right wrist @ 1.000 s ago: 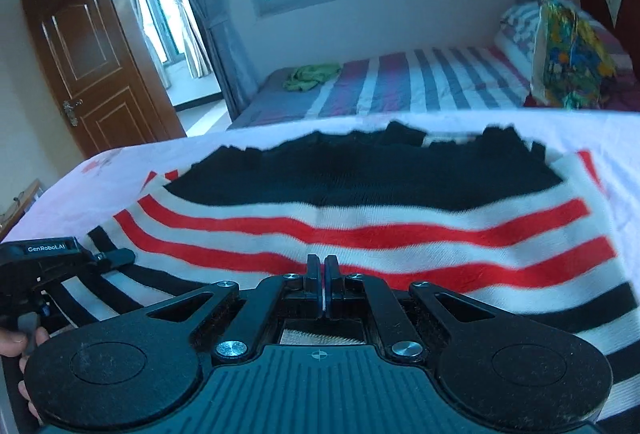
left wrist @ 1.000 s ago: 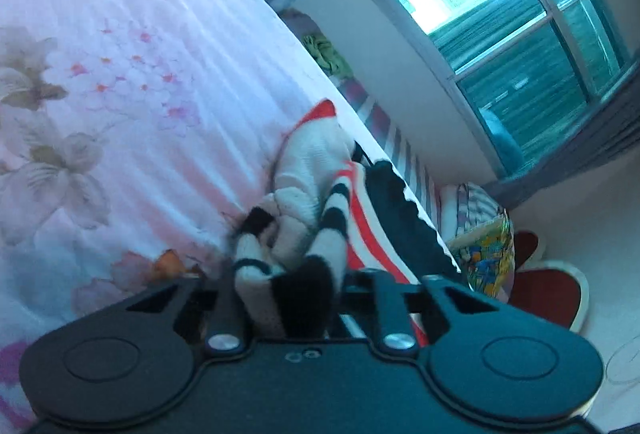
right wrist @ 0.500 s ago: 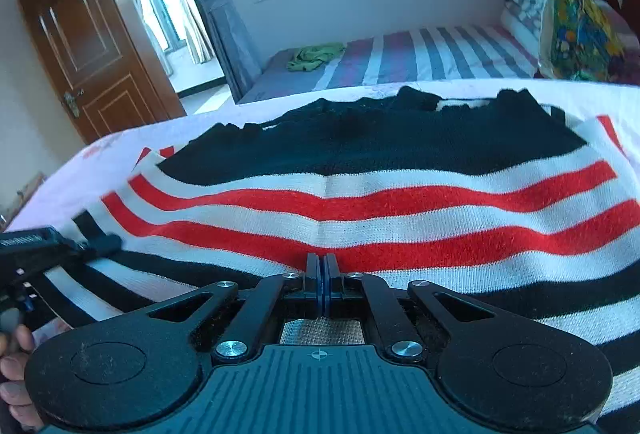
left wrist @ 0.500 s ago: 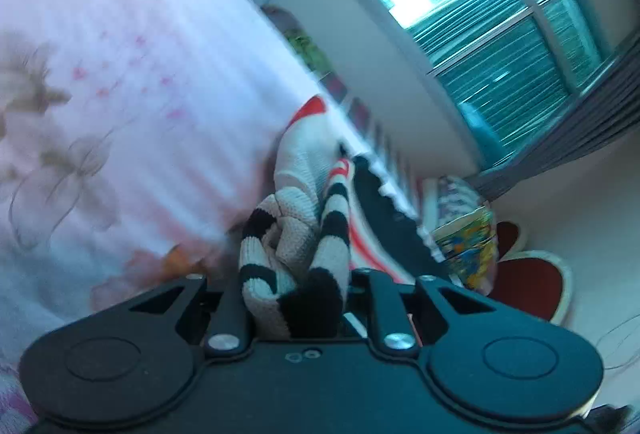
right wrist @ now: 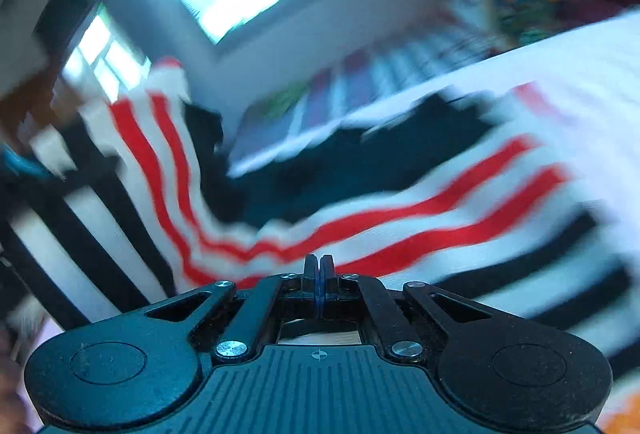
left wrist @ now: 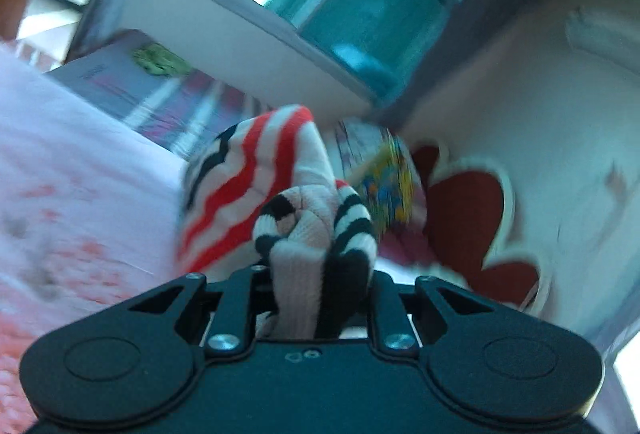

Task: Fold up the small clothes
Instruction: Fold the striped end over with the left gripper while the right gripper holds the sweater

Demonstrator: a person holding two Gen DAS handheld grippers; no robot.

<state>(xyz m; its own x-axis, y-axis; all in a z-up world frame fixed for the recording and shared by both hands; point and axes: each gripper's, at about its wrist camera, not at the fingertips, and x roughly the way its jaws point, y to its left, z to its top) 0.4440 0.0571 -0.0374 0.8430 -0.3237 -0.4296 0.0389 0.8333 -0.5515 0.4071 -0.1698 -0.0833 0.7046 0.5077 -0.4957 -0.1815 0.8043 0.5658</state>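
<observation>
Grippers (left wrist: 316,290) (right wrist: 319,274), two; sweater (right wrist: 400,230), one.

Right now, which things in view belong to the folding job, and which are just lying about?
Job:
striped sweater
left gripper, clamped on a bunched part
right gripper, shut at its edge
pink floral bed

Lying about:
green cloth on the striped bed
colourful pillow

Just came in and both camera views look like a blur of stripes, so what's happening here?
A person is folding a striped knit sweater on a pink floral bedspread. The left gripper is clamped on a bunched part of it, lifted off the bed. The right gripper is shut at the sweater's near edge; whether it pinches fabric isn't visible.
</observation>
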